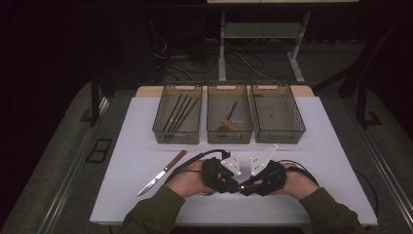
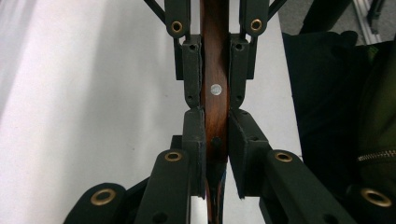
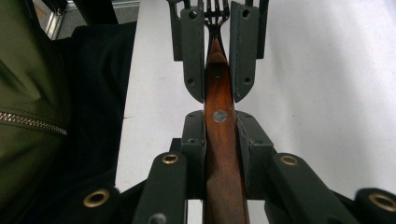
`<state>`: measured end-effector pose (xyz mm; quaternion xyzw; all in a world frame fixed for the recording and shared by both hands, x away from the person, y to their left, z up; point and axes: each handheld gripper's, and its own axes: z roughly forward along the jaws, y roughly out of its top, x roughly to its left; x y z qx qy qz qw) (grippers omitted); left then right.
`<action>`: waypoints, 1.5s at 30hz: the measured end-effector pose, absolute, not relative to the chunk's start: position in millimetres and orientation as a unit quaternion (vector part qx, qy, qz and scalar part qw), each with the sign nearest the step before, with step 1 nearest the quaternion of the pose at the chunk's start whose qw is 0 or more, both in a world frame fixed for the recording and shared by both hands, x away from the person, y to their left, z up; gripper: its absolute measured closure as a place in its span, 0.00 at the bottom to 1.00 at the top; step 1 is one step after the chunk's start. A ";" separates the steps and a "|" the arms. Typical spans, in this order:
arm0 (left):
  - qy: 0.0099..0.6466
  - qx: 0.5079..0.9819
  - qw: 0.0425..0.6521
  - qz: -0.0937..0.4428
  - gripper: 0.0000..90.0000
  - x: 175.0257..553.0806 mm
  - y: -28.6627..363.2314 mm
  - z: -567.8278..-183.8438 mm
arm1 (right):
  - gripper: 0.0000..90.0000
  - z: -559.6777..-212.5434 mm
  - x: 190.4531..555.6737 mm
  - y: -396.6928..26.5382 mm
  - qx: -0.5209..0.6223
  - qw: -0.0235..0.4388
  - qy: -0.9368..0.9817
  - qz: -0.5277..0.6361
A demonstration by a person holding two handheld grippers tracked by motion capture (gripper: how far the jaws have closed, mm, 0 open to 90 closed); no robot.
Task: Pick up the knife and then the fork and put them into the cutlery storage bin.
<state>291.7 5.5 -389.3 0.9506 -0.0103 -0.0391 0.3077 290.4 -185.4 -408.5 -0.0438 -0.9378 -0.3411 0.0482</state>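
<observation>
A fork with a brown wooden handle [image 2: 215,70] hangs just above the white table [image 1: 316,161], near its front edge. My left gripper [image 2: 215,116] is shut on the end of the handle nearest the tines [image 3: 215,9]. My right gripper [image 3: 219,119] is shut on the handle [image 3: 223,158] farther back, by a silver rivet. In the high view the left gripper [image 1: 234,184] and right gripper [image 1: 247,186] meet tip to tip at the middle front. A person's hands and green sleeves hold them.
A wooden-handled knife [image 1: 163,171] lies on the table to the left of my hands. Three see-through trays stand in a row at the back: the left tray [image 1: 176,135] holds several dark sticks, the middle tray [image 1: 229,136] a utensil, the right tray [image 1: 280,136] little.
</observation>
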 end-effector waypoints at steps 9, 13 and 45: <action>0.065 0.921 0.383 -0.012 0.58 300.0 48.2 -385.8 | 0.84 -406.7 300.3 -206.7 -0.079 0.012 -0.936 -0.343; 0.115 0.903 0.414 0.013 0.53 299.0 75.8 -384.9 | 0.84 -398.9 306.8 -225.7 -0.114 -0.010 -0.927 -0.358; 0.320 0.836 0.429 0.119 0.07 286.4 181.4 -426.3 | 0.84 -348.2 387.3 -323.4 -0.360 -0.159 -0.822 -0.411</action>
